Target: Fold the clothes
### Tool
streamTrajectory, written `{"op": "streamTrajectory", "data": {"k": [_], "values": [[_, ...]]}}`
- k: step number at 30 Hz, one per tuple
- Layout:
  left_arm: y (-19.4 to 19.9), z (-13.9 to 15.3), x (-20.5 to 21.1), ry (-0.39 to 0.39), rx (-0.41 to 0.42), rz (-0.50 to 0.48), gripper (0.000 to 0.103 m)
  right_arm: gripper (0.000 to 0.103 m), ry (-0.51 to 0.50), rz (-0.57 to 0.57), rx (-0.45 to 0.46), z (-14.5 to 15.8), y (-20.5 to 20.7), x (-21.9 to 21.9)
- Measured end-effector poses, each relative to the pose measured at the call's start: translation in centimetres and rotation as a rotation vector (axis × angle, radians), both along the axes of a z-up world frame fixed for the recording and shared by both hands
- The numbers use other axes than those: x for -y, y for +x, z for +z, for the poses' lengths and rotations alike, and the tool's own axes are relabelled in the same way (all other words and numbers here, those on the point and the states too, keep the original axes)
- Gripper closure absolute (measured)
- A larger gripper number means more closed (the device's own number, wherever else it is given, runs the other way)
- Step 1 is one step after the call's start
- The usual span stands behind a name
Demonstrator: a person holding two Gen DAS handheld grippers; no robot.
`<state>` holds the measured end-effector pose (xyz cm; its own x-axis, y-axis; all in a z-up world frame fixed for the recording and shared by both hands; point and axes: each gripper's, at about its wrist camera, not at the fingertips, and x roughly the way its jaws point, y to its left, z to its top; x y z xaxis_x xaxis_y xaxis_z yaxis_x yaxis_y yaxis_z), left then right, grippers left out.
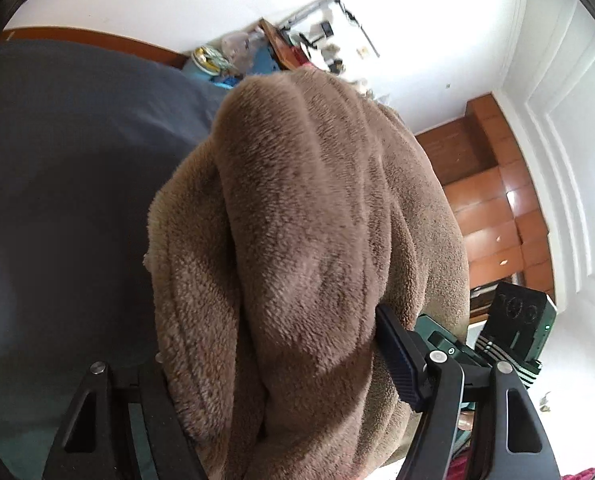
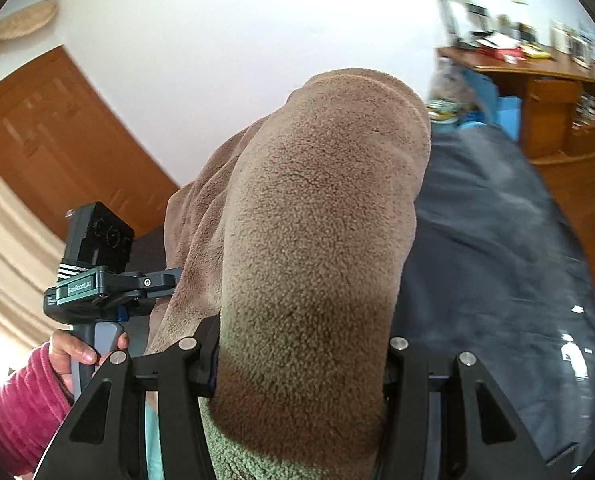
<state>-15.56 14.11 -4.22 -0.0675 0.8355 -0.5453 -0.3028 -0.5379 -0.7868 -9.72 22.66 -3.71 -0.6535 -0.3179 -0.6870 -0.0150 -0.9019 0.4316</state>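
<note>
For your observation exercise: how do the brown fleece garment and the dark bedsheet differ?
The brown fleece garment is fuzzy and thick; the dark bedsheet is smooth. The garment is lifted and bunched, gripped by the left tool and right tool; the bedsheet lies spread flat below. Both are fabric.

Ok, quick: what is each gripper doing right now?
Left gripper: shut on the brown fleece garment.
Right gripper: shut on the same garment.
</note>
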Motion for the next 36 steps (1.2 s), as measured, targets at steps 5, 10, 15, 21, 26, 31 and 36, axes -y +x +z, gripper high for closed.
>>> {"op": "streamTrajectory", "data": {"k": [5,10,15,21,26,31,36], "values": [[-1.1,-2.1,-6.2,-0.081,-0.009,-0.046,0.028,0.048,0.012,-0.064,0.057,-3.8,1.0,-5.6],[-0.7,-3.4,-7.7,-0.164,-0.041,-0.076,0.028,0.048,-0.001,-0.092,0.105,-5.2,-1.1,-10.1],[-0.3,-3.6,-7.5,-0.251,-0.079,-0.09,0.027,0.043,-0.003,-0.099,0.115,-5.9,-3.5,-10.6],[-0.2,-1.0,-9.6,-0.368,-0.189,-0.086,0.025,0.03,0.058,-0.137,0.124,-5.6,-2.9,-10.7],[-1.1,3.3,-5.2,-0.436,-0.316,-0.042,0.025,0.022,0.21,-0.164,0.026,-1.8,1.1,-8.8],[1.8,7.1,-10.3,-0.469,-0.432,-0.054,0.021,0.022,0.389,-0.167,0.003,-0.6,6.8,-5.2],[2.2,4.7,-13.4,-0.566,-0.44,-0.123,0.021,0.022,0.463,-0.208,0.124,-5.1,4.4,-6.6]]}}
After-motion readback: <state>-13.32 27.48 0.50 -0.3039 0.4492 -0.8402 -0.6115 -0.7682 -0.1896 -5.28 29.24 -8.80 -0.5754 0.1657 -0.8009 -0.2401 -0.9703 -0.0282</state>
